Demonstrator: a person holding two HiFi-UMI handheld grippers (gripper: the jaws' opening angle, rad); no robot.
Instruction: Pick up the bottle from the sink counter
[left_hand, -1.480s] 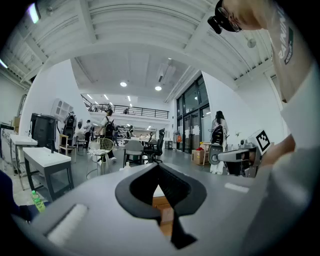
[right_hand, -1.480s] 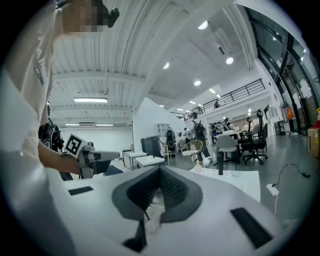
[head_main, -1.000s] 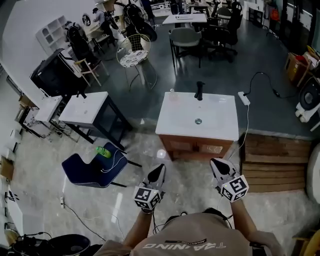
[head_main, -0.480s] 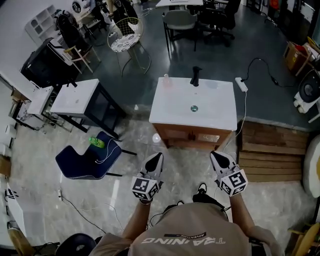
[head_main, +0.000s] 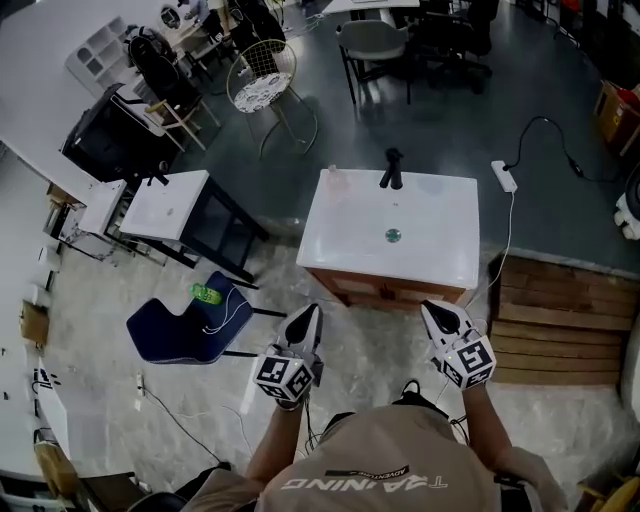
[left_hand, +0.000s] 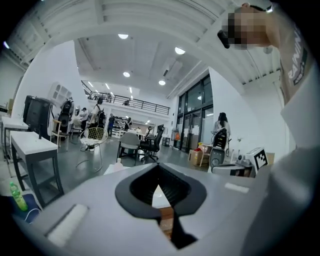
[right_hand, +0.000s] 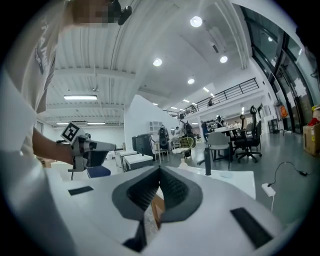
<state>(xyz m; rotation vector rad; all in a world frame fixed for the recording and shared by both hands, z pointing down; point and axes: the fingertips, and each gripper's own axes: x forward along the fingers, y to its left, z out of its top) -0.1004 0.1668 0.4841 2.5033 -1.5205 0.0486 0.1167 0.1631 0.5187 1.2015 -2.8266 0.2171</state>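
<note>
L gripper (head_main: 308, 318) & R gripper (head_main: 436, 314) both clenched empty, arms held fwd side by side, tips toward sink counter (head_main: 350, 250), well short of bottle (head_main: 334, 180).

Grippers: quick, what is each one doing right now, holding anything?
Left gripper: closed, holding nothing.
Right gripper: closed, holding nothing.

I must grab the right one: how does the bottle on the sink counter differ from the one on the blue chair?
The counter bottle is pale, almost clear; the chair bottle is green. The counter bottle sits at the far left corner of the sink counter, left of the black faucet; the chair bottle sits on the blue chair. Both are small.
</note>
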